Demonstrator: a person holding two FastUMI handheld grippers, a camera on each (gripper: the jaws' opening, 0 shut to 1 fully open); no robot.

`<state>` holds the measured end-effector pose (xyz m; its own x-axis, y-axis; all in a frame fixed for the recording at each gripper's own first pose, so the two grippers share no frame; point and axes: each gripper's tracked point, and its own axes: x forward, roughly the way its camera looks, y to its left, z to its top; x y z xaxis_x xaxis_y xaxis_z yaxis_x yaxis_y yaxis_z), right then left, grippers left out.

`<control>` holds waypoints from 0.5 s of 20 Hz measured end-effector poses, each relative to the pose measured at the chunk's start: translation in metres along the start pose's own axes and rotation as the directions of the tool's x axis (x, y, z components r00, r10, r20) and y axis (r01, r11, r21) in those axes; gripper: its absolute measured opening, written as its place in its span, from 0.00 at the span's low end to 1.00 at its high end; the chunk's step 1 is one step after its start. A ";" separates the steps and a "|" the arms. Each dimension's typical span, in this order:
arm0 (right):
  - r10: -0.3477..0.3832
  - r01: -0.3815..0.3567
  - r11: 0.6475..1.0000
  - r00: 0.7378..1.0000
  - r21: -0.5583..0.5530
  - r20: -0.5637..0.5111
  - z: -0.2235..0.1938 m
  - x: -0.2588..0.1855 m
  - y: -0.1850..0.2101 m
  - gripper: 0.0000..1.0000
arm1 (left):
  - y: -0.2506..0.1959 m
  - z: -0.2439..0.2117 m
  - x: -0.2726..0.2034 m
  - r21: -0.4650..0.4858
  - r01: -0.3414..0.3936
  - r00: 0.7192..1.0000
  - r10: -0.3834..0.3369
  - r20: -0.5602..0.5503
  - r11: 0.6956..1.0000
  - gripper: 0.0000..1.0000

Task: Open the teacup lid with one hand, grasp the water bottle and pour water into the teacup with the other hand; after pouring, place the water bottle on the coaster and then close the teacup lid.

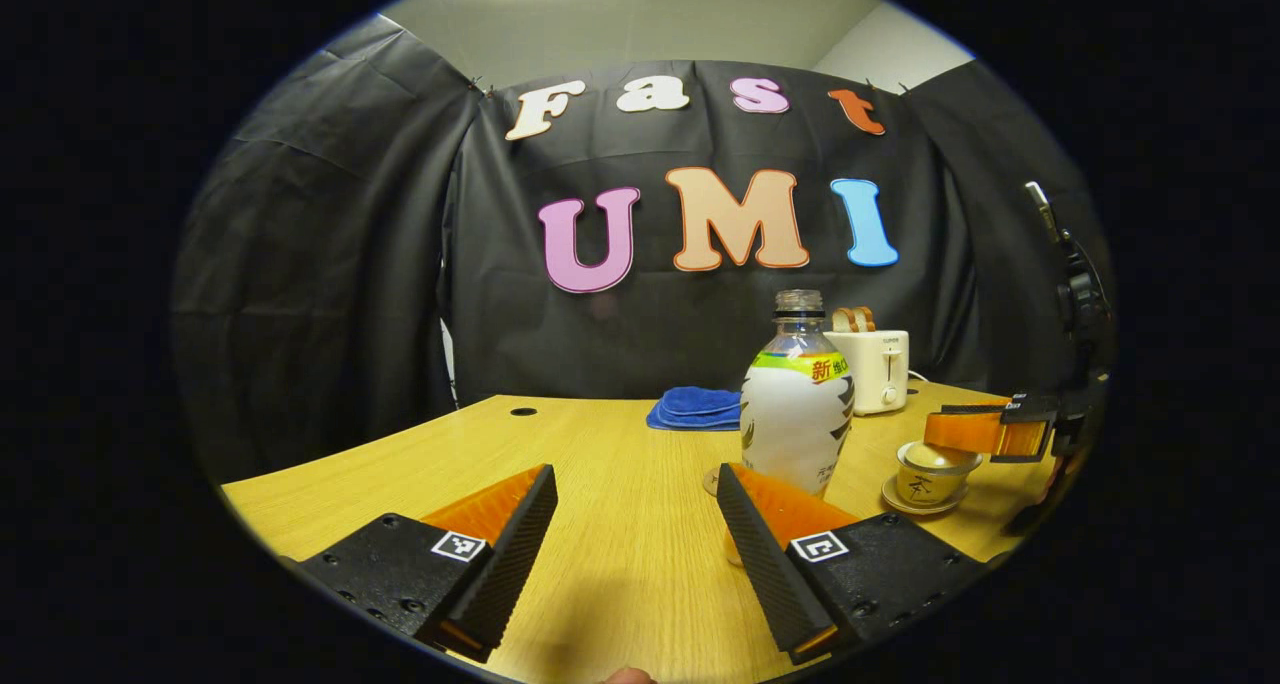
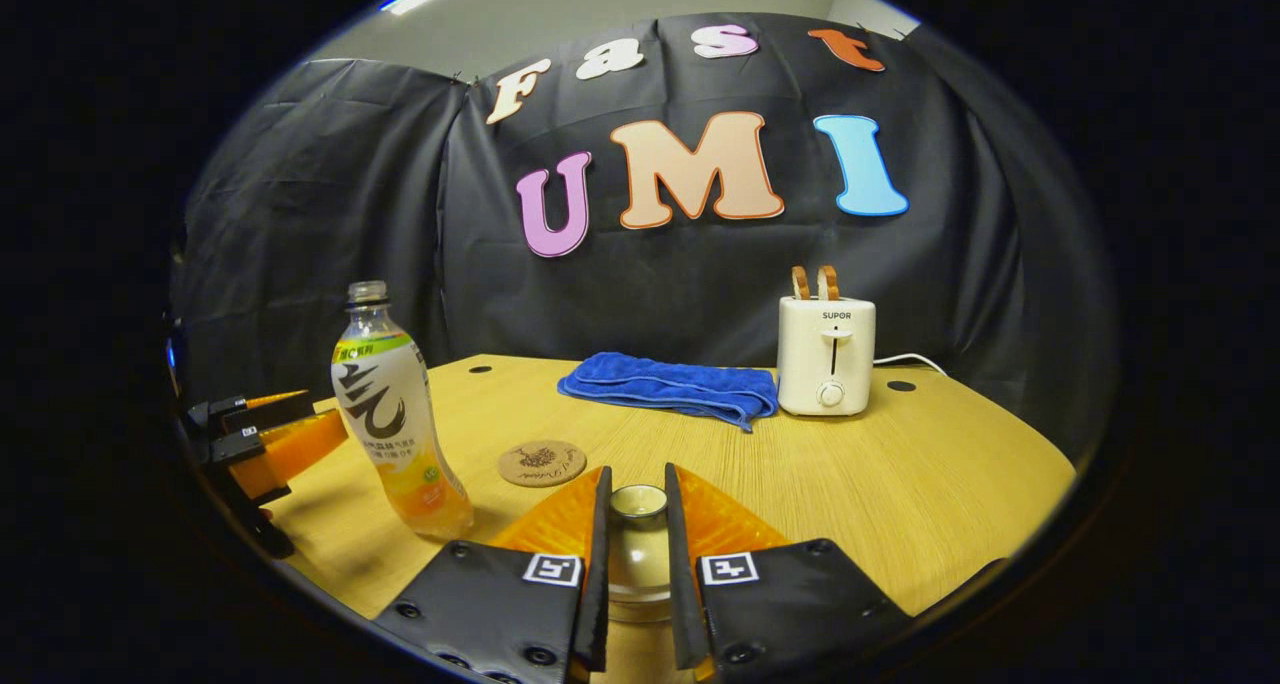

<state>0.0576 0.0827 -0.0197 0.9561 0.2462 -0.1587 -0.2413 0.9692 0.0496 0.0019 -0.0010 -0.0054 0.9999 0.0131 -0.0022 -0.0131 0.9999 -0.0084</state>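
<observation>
A: Two things to grab – where were they?

B: Water bottle (image 2: 395, 414) stood upright on the table (image 2: 900, 484), cap off, just left of the coaster (image 2: 541, 462). Teacup (image 1: 930, 476) sat on its saucer, lid (image 2: 638, 501) on, right of the bottle in the left gripper view.

A: Grippers?

B: Right gripper (image 2: 636, 524) had its fingers drawn in on both sides of the lid knob; looked like pinching it, lid not lifted yet. Left gripper (image 1: 635, 519) was spread wide, holding nothing, bottle just ahead & slightly right.

A: Handling?

B: Lid prob. ceramic – small, hard, glazed, so slick & chippable. Take it by the knob, lift straight up. Bottle's thin plastic, part full by the look, so it'd squash if squeezed hard, & w/ no cap it'd spill if tipped early. I'd take it mid-body on the label, below the shoulder, firm not crushing.
</observation>
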 end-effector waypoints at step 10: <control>0.008 -0.009 0.999 0.999 0.033 0.047 0.025 -0.011 -0.011 0.29 | -0.019 -0.001 -0.014 -0.001 0.104 0.995 -0.104 -0.009 0.995 0.94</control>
<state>0.0537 0.0695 0.0057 0.9610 0.2530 -0.1120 -0.2446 0.9660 0.0835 -0.0120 -0.0201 -0.0059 0.9958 -0.0914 -0.0103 0.0913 0.9958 -0.0095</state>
